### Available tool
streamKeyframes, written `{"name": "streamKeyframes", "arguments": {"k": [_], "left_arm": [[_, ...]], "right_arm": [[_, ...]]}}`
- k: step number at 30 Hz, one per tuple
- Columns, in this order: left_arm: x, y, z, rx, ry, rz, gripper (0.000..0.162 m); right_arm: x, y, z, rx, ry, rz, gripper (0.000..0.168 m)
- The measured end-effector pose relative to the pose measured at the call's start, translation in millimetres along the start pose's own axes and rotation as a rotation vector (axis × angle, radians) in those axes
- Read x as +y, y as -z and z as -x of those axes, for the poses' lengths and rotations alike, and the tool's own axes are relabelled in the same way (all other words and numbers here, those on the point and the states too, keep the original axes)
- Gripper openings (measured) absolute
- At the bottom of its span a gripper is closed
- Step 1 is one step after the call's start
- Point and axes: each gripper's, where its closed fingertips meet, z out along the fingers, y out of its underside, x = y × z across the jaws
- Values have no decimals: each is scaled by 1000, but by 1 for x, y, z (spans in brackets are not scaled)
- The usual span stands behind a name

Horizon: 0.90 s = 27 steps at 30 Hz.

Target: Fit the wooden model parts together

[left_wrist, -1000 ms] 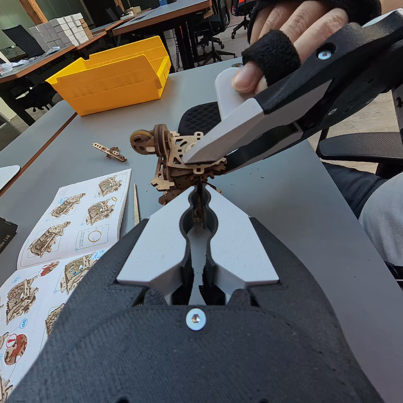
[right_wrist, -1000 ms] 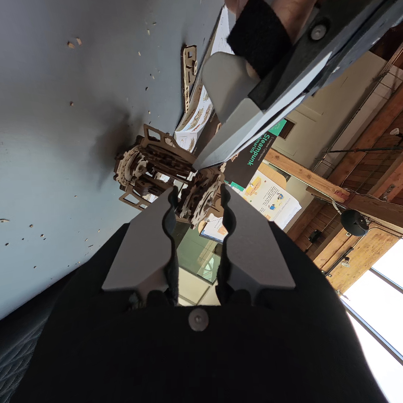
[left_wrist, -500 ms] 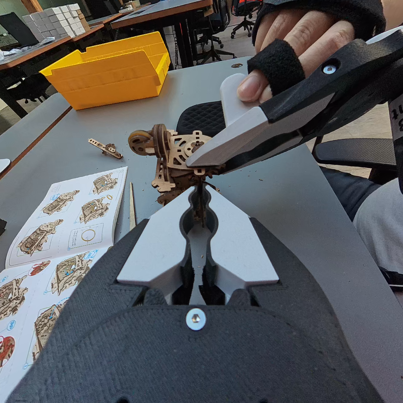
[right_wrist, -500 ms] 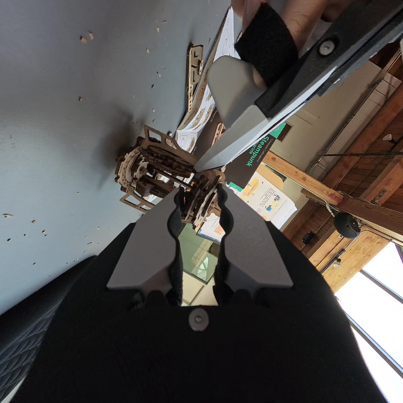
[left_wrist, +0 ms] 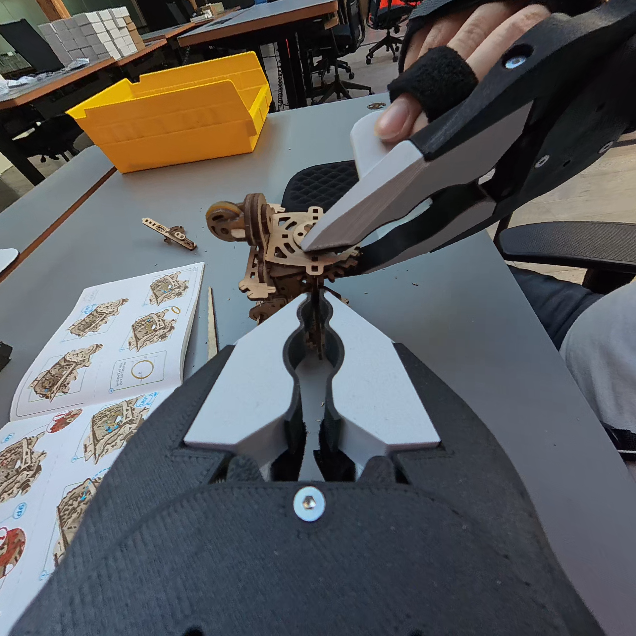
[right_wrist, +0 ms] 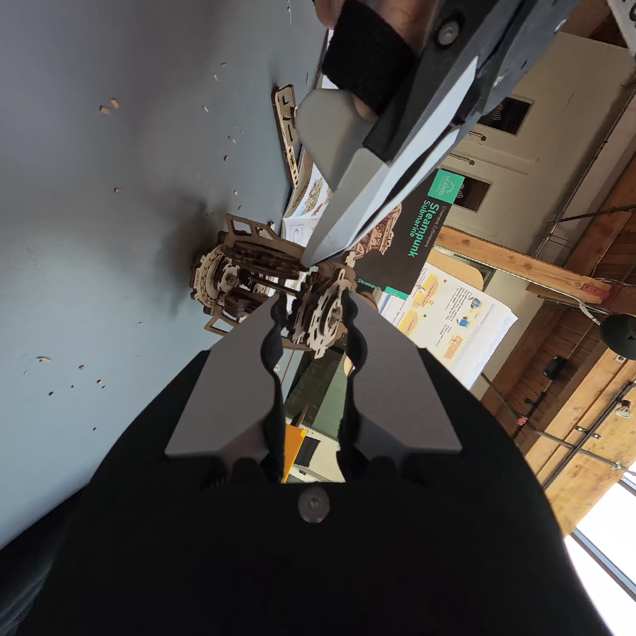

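The left gripper (left_wrist: pixel 314 303) has its fingers (left_wrist: pixel 364 371) pressed nearly together on a thin wooden plate at the near side of the wooden model (left_wrist: pixel 282 254), pinching it edge-on. The right gripper (right_wrist: pixel 311 299) comes in from the side, and its fingers (right_wrist: pixel 237 378) sit on either side of the model's toothed gear wheel (right_wrist: pixel 321 316) with a gap between them; in the right wrist view the right-hand finger touches the wheel's hub while the other stands just clear of the teeth, so I cannot tell whether the wheel is actually clamped. In the left wrist view that same gripper shows as a grey wedge resting on the model's pierced top plate, with a person's hand (left_wrist: pixel 457 44) in a black fingerless glove behind it. The model itself is held between the two tools just above the grey counter (left_wrist: pixel 430 344), which is sprinkled with small wood crumbs. Just left of the model a slim wooden stick (left_wrist: pixel 212 323) lies beside an open instruction booklet (left_wrist: pixel 113 337). Farther back, a small loose wooden part (left_wrist: pixel 169 234) rests alone on the counter, and beyond it stands a yellow bin (left_wrist: pixel 172 117) near the far edge. A dark box (right_wrist: pixel 413 234) is propped beyond the model in the right wrist view.
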Motion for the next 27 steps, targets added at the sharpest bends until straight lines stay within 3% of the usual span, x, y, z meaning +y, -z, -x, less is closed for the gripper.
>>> {"name": "streamKeyframes", "arguments": {"k": [3,6,10,12,22,27], "left_arm": [[1,0,1,-1,1,0,0],[0,0,1,-5,-9,2,0],[-1,0,1,-13,-22,-1,0],[-1,1,0,-14,-38,-3,0],[-3,1,-3,-18,-90,-2,0],[-4,2,-4,-16,-99,-11,0]], "right_arm": [[-6,6,-1,-51,-110,-69,33],[-15,19,-2,-211,-342,-205,33],[-19,33,-28,-430,-706,-389,0],[-16,28,-33,-534,-809,-395,0],[-12,5,-13,-769,-699,-285,2],[-10,7,-33,-722,-732,-314,0]]}}
